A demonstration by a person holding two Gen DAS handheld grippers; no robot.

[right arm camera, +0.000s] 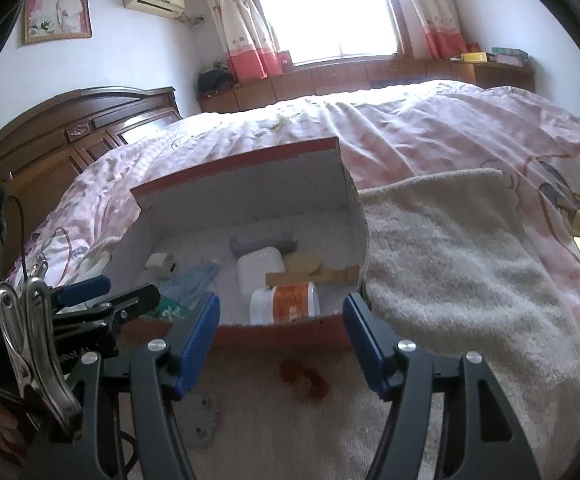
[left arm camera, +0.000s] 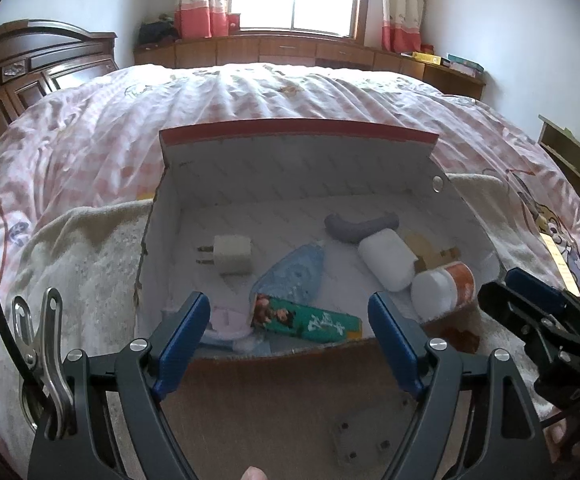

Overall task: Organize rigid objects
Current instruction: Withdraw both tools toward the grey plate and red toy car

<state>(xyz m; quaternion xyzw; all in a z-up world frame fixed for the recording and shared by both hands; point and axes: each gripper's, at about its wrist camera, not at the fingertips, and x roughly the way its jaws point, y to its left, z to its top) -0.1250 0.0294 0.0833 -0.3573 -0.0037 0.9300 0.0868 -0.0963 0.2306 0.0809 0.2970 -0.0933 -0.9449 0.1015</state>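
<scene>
Open cardboard box [left arm camera: 369, 168] with white corrugated lining, on a nubby cream towel [right arm camera: 449, 248], lies just ahead of both released, empty grippers: left gripper [left arm camera: 290, 316], right gripper [right arm camera: 282, 316]. Inside: square white charger [left arm camera: 232, 258], prongs pointing left; glossy green carton [left arm camera: 305, 318], long axis crosswise between the left jaws; cylindrical orange-labelled bottle [right arm camera: 286, 304] on its side between the right jaws

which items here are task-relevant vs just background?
Job:
white-lined cardboard box
white plug adapter
green printed carton
white rounded case
orange-labelled white-capped bottle
grey curved handle

Background:
cream fluffy towel
pink checked duvet
wooden headboard
</scene>
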